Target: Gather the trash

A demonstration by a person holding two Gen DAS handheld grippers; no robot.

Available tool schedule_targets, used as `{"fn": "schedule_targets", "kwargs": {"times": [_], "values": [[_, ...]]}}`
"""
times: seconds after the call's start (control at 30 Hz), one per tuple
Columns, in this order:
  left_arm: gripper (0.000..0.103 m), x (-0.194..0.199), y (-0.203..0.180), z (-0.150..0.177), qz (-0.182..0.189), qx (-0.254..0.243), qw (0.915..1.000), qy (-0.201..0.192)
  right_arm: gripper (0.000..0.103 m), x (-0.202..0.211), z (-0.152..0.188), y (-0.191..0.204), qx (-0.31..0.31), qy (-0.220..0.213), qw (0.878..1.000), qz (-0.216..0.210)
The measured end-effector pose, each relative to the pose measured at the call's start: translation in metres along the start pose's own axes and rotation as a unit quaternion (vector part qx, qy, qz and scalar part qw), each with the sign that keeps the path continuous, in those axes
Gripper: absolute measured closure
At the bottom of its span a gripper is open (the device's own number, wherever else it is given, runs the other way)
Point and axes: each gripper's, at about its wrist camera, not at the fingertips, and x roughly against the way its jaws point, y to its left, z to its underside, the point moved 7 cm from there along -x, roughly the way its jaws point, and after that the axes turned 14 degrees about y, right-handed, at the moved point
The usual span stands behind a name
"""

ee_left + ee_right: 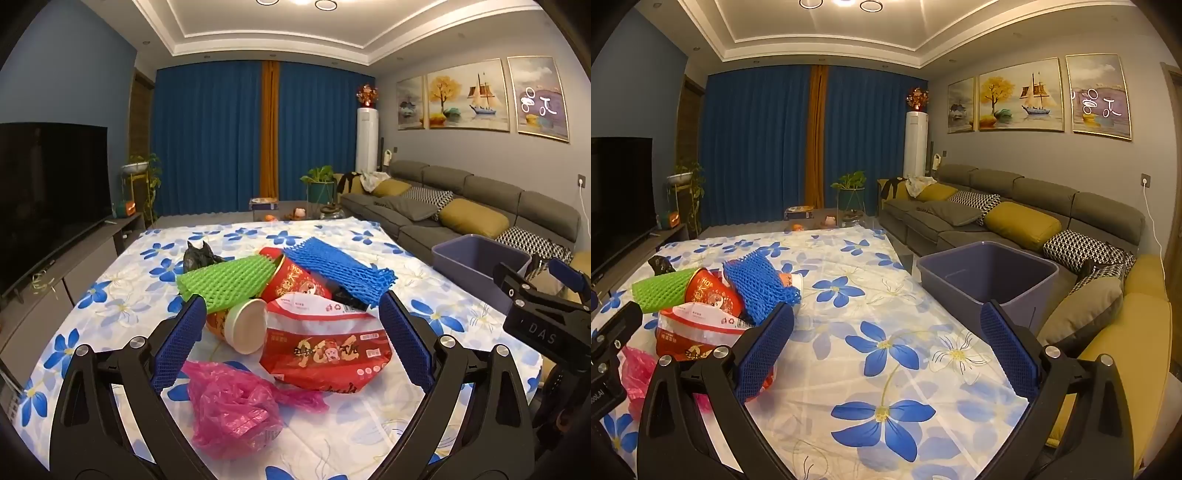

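Ahead of the left tool lie two foam nets, one green (225, 280) and one blue (341, 271), two paper cups (245, 326) (295, 280), one red snack bag (325, 350), one pink plastic bag (236, 406), one black bag (201, 256), and one grey bin (480, 266) off to its right.

Heap of trash crowds the flower-print tablecloth (886, 350) left of the grey-blue plastic bin (988, 275): red snack bag (325, 347), pink plastic bag (232, 402), green foam net (225, 282), blue foam net (340, 269). Cloth between heap and bin lies bare. Bin mouth open, unobstructed above.
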Motion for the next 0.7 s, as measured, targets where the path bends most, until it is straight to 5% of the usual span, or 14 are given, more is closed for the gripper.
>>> {"fn": "schedule_targets", "kwargs": {"times": [0.7], "values": [[0.010, 0.0015, 0.0077, -0.0040, 0.010, 0.022, 0.9996, -0.010, 0.005, -0.0003, -0.0034, -0.0015, -0.003, -0.004, 1.000, 0.003]]}}
